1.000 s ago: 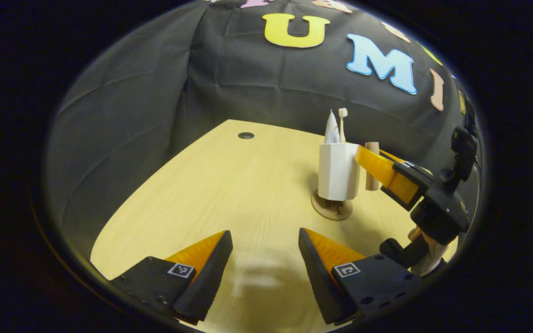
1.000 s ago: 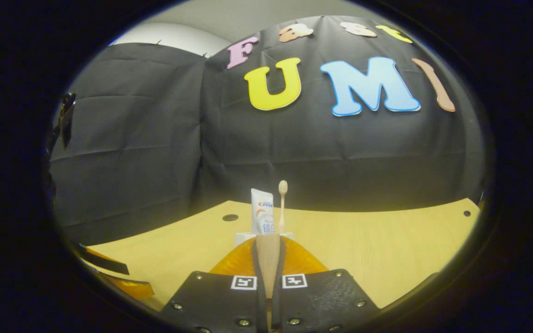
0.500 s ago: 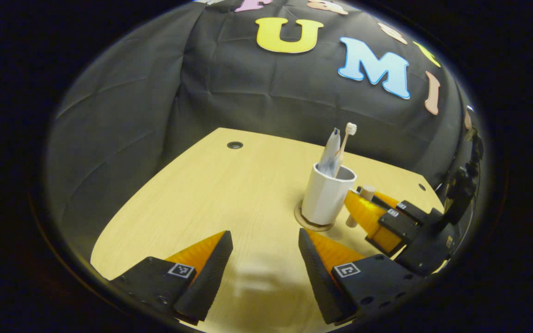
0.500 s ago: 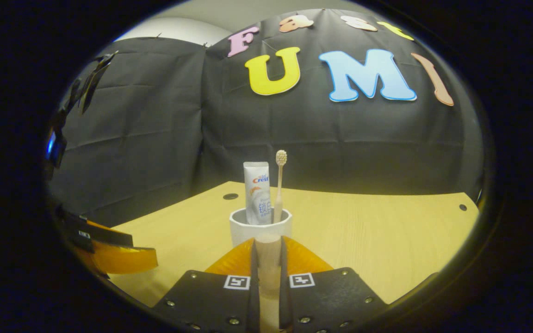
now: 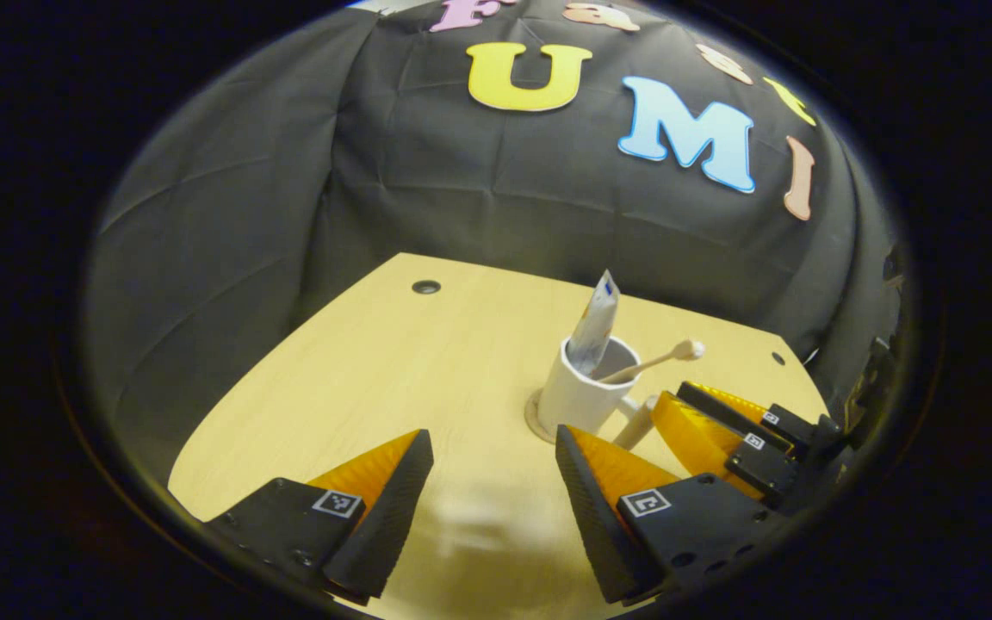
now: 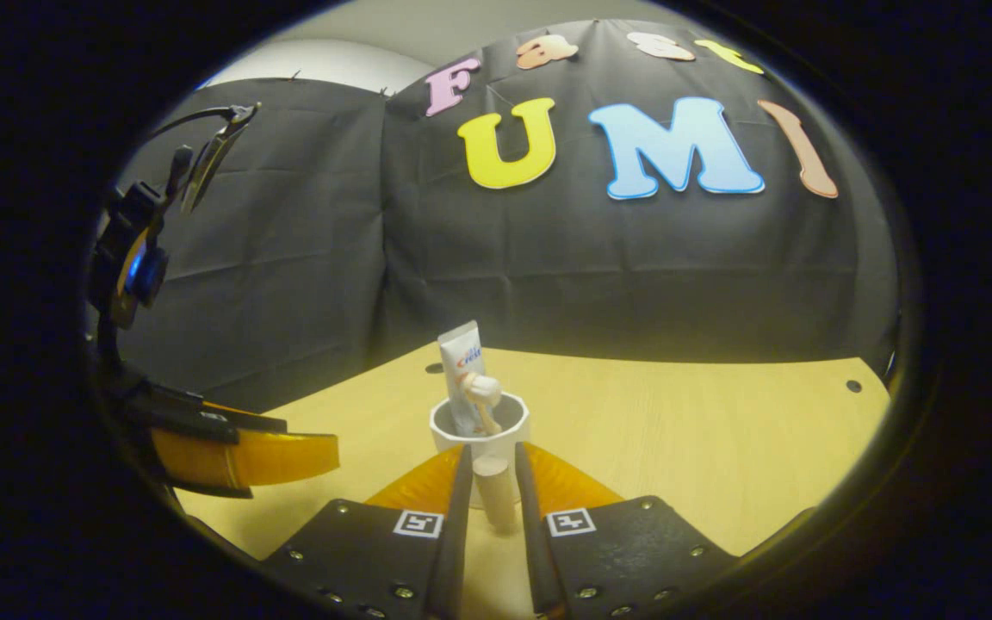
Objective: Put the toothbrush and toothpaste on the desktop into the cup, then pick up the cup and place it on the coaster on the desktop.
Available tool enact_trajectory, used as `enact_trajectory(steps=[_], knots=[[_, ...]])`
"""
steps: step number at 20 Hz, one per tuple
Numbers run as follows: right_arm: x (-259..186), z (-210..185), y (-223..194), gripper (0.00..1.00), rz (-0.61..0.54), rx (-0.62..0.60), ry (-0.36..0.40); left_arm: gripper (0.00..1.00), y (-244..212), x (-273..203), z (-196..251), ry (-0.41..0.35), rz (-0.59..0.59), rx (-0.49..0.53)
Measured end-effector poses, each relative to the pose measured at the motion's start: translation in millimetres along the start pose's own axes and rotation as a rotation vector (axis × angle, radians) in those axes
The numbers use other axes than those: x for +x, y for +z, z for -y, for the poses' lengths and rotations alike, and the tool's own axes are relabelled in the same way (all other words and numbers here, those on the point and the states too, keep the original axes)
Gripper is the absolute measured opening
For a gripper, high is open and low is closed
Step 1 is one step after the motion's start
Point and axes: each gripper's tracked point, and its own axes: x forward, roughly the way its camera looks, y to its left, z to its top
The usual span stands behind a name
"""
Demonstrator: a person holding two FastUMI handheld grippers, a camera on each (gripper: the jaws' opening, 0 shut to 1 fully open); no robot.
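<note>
Placement looks like the step in hand. The cup [image 5: 579,399] stands on the coaster [image 5: 536,419] on the table [image 5: 393,370], with the toothpaste [image 5: 593,323] upright inside it and the toothbrush [image 5: 651,361] leaning far over the rim toward the right tongs [image 5: 672,413].

In the right gripper view, the right tongs [image 6: 492,486] are nearly closed around the wooden handle [image 6: 494,499] of the cup; I cannot tell for sure if both fingers press on it or if a small gap has opened. The left tongs [image 5: 492,482] are wide open, hold nothing, and hover over the bare table, just beside the cup.

My judgement is that both items are in the cup and the cup is on the coaster, so the task is almost complete. The next move calls for opening the right tongs fully and drawing them straight back from the handle, without dragging the cup off the coaster. The tilted toothbrush could shift the balance, so a slow retreat seems wise.
</note>
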Motion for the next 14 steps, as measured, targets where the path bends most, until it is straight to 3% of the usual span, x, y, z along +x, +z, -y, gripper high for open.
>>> enact_trajectory(steps=[3, 4, 14], knots=[[-32.7, 21.0, 48.5, 0.3, 0.038, 0.006, -0.056, 0.96, 46.7, -17.6, 31.6, -0.03, 0.08, 0.021], [-43.7, 30.5, 69.5, 0.29, 0.056, 0.003, -0.088, 0.93, 65.3, -24.8, 41.8, -0.037, 0.118, 0.051], [-127.7, 107.3, 259.6, 0.29, 0.239, 0.059, -0.333, 0.92, 228.7, -115.1, 144.9, -0.19, 0.413, 0.185]])
